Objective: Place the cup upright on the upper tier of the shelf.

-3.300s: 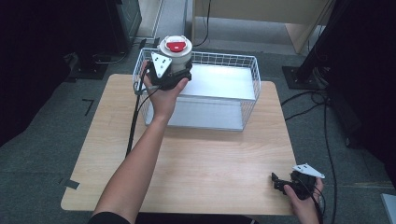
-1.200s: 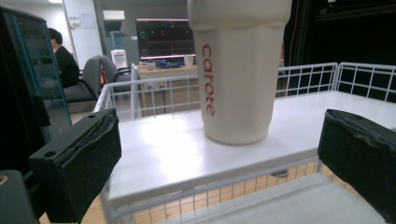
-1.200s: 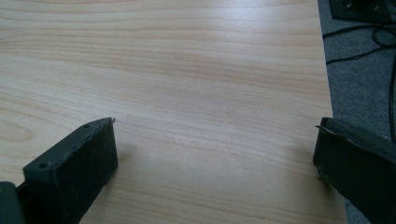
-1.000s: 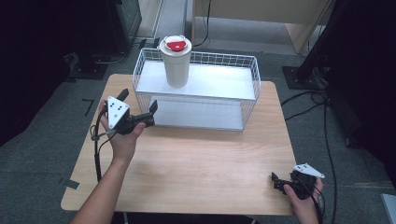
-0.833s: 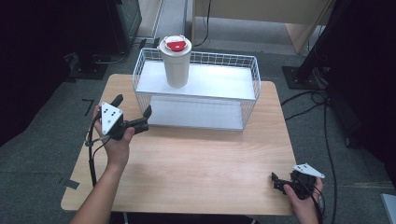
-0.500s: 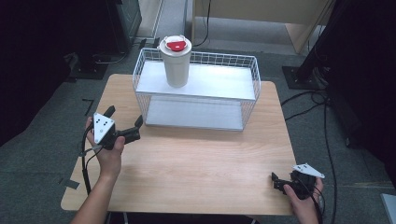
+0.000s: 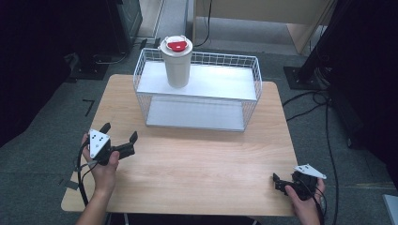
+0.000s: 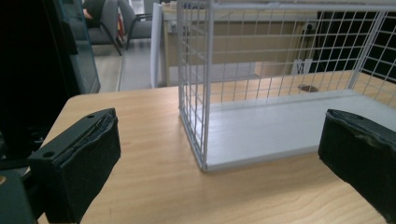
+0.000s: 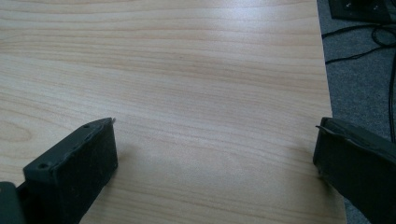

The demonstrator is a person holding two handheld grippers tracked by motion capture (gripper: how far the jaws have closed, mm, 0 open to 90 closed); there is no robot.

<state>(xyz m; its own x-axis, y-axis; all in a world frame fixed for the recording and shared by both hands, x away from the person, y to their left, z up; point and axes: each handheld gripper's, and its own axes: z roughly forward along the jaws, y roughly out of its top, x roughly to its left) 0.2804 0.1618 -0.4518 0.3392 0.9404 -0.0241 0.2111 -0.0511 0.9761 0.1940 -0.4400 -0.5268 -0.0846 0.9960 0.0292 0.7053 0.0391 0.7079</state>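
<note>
a wooden table carries a white wire basket rack toward its twelve o'clock edge, in the high view. the rack has an upper white shelf and a lower white floor panel. a cream tumbler with a red-and-white lid stands upright on the upper shelf, at the rack's ten o'clock corner, touching neither gripper. the left gripper sits at about eight o'clock on the table, held in the person's left hand, well apart from the rack; its jaws stand wide apart with nothing between them, pointing toward two o'clock. a grey three-cornered plate tops it and a cable trails off toward six o'clock. in the left gripper view the two black jaws are spread to either side, and between them lies the near corner of the wire rack with its lower panel resting on the wood. the right gripper is at about five o'clock, near the table's corner, held in the right hand, pointing toward nine o'clock. in the right gripper view its jaws are wide, with bare table between them, and grey floor with black cables beyond the table edge.
</note>
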